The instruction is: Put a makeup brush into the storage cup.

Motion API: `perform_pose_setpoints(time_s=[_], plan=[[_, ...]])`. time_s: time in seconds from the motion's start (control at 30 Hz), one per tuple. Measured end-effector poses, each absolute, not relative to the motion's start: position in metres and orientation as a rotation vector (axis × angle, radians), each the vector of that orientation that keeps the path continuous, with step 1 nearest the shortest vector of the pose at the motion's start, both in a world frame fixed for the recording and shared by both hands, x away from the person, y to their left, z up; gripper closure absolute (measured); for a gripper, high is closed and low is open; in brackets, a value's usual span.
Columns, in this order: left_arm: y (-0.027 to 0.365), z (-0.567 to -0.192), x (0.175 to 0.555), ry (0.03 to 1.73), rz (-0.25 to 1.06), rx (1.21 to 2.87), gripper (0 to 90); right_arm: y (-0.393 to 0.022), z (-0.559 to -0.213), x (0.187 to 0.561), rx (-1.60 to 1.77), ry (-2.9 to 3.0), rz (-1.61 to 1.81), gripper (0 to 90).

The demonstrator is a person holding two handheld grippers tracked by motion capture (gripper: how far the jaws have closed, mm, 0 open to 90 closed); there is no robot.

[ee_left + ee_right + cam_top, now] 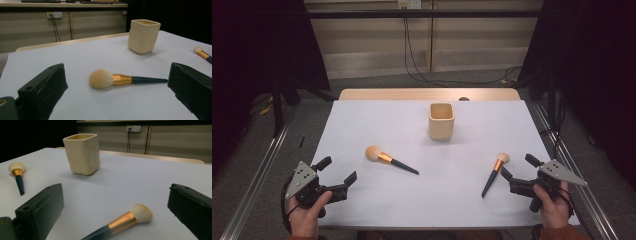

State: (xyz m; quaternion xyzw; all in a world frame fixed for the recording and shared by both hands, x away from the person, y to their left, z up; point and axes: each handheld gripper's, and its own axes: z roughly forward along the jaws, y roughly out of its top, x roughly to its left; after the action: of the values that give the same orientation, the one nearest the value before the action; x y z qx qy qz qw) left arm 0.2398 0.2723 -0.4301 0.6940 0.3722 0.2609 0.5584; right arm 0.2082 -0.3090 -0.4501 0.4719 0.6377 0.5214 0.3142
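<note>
- No text, label, brand, number or sign can be read on anything in these pictures.

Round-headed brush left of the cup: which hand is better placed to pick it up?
Left, probably. The left gripper stands open on that side, with the round-headed brush just ahead of its jaws. The right gripper sits across the table beside the smaller brush.
</note>
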Motion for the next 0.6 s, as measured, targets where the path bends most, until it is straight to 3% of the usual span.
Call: perform_pose_setpoints(time_s=[0.6], plan=[[0.257, -0.426, 0.237, 0.824, 0.573, 1.683, 1.9, -0.306, -0.449, 0.207, 1.236, 1.692, 1.375, 0.0]])
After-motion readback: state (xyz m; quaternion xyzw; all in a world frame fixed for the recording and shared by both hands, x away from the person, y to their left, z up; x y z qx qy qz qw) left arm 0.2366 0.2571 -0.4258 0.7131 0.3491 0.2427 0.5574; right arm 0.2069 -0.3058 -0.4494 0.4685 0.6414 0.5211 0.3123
